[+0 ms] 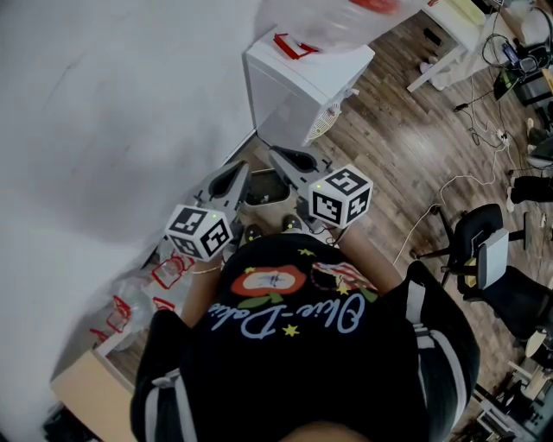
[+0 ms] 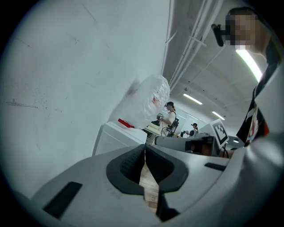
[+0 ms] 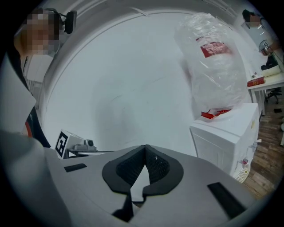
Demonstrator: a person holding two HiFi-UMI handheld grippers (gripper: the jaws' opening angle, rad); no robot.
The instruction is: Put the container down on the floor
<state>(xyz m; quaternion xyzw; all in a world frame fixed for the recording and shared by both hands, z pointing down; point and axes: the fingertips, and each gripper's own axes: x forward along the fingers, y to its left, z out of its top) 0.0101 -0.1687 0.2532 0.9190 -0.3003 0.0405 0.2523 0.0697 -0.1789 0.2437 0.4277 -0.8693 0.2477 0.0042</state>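
Observation:
A white box-shaped unit [image 1: 298, 86] with a round vent grille stands on the wood floor against the wall, and a clear plastic bag [image 1: 333, 22] with red print lies on top of it. It also shows in the left gripper view [image 2: 114, 138] and the right gripper view [image 3: 228, 135]. A small dark-rimmed container [image 1: 263, 186] sits on the floor between the two grippers. My left gripper [image 1: 237, 171] and right gripper [image 1: 278, 155] are held close to the person's chest and point toward the unit. Each is shut with nothing between its jaws [image 2: 144, 148] [image 3: 145, 148].
The white wall [image 1: 104, 112] runs along the left. Crumpled plastic bags [image 1: 143, 289] and a cardboard box [image 1: 91, 388] lie at lower left. An office chair [image 1: 479, 246], loose cables [image 1: 471, 177] and a white table [image 1: 445, 39] are to the right. Two people [image 2: 171, 117] stand far off.

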